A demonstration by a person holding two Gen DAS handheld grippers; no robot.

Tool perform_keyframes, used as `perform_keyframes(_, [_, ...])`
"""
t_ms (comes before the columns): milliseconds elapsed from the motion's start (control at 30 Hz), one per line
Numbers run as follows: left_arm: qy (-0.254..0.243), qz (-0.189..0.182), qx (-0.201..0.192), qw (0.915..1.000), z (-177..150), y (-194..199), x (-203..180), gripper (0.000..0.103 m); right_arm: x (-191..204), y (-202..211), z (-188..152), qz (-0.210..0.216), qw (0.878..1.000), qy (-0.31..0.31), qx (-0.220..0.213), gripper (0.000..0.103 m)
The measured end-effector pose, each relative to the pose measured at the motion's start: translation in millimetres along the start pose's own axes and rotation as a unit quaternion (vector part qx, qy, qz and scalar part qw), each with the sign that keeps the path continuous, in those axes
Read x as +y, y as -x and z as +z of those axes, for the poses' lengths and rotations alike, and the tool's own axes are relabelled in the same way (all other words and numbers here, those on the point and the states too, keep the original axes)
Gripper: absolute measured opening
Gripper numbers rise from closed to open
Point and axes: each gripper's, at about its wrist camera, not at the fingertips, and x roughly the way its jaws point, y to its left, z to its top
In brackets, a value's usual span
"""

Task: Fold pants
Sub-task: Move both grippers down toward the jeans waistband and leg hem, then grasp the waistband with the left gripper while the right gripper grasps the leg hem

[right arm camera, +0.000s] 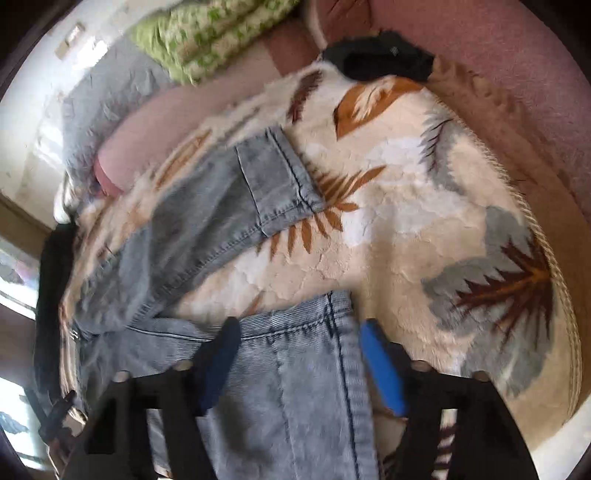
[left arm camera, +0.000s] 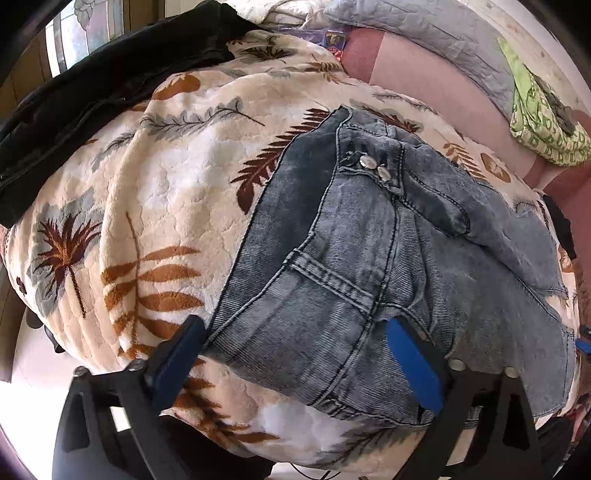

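Observation:
Grey-blue jeans [left arm camera: 351, 236] lie on a cream leaf-print blanket [left arm camera: 166, 177], front side up, two metal buttons showing at the waist. My left gripper [left arm camera: 294, 322] stands open over the hip end. One of its fingers [left arm camera: 177, 354] is at the denim's outer edge and the other rests on the cloth. In the right wrist view one leg [right arm camera: 221, 206] runs off to the upper left. The hem of the near leg [right arm camera: 295, 369] lies flat between the fingers of my right gripper [right arm camera: 301, 322], whose jaws stand apart with the denim not bunched.
A black garment [left arm camera: 92, 92] lies along the blanket's far left edge and a small black item [right arm camera: 376, 59] at its far end. A green patterned cloth [left arm camera: 543, 125] and a grey quilt [left arm camera: 424, 29] lie on the pink sheet [left arm camera: 424, 74] beyond.

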Motion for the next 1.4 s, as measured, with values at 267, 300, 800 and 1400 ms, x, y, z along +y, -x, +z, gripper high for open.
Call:
perform_keyframes(267, [0.039, -0.024, 0.022, 0.9987, 4.3, -7.3, 20.7, 0.084, 10.6, -14.5, -3.7, -0.054, 0.998, 0.041, 0.016, 0.045])
perform_keyframes(300, [0.048, -0.028, 0.024, 0.9981, 4.8, -8.2, 23.6, 0.084, 10.9, -14.7, -3.2, -0.054, 0.998, 0.041, 0.013, 0.046])
perform_keyframes(800, [-0.026, 0.038, 0.026, 0.9986, 13.2, -7.5, -2.4, 0.016, 21.3, -2.3, 6.7, -0.083, 0.993, 0.078, -0.001, 0.014])
perform_keyframes(1400, [-0.027, 0.071, -0.013, 0.9971, -4.8, 2.7, 12.5, 0.031, -1.1, 24.9, -9.2, -0.039, 0.998, 0.027, -0.031, 0.067])
